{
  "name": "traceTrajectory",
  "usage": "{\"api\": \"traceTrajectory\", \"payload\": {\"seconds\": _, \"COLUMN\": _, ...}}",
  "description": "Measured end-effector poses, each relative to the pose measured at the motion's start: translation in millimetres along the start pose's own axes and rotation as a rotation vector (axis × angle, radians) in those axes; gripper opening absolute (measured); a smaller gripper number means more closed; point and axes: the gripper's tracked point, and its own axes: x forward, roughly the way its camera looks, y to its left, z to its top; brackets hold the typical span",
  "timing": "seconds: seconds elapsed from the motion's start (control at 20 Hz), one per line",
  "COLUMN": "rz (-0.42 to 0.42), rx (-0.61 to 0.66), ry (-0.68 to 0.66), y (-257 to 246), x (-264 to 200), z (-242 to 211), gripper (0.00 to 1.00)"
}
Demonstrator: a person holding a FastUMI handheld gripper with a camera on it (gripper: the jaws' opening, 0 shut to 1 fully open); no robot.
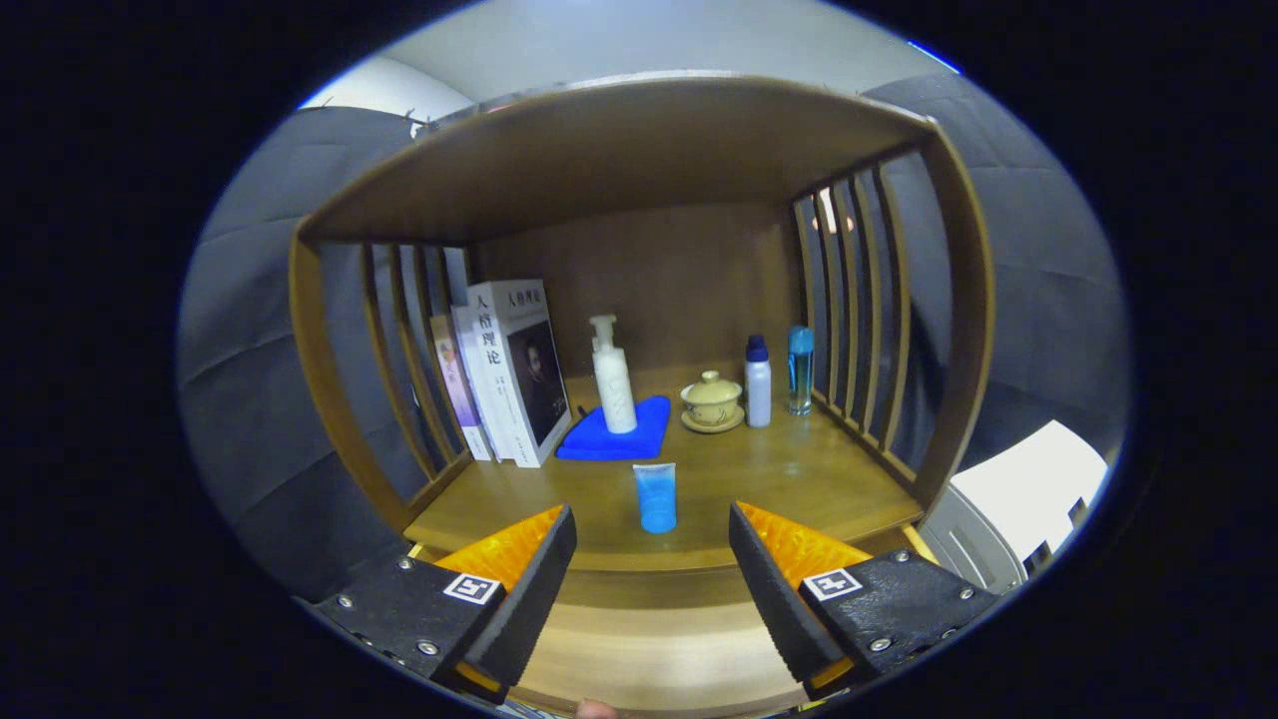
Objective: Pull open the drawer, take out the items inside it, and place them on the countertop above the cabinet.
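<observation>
blue tube (pixel 656 497) stands upright on the countertop (pixel 799 479), just ahead of the gripper (pixel 651 544), whose fingers are spread wide, holding nothing. drawer front (pixel 659 649) below partly hidden by fingers.

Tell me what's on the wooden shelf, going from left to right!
Books → blue cloth with the white pump bottle on it → blue tube → lidded cup → white bottle → clear blue bottle. The gripper has its jaws open, empty, before the shelf.
</observation>
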Motion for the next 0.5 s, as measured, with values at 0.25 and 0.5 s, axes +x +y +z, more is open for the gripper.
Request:
{"api": "traceTrajectory", "payload": {"seconds": 0.25, "rz": 0.052, "rx": -0.004, "ry": -0.116, "y": 17, "x": -55, "z": -2, "gripper": 0.95}}
{"api": "traceTrajectory", "payload": {"seconds": 0.5, "rz": 0.063, "rx": -0.093, "ry": -0.223, "y": 34, "x": -97, "z": -23, "gripper": 0.95}}
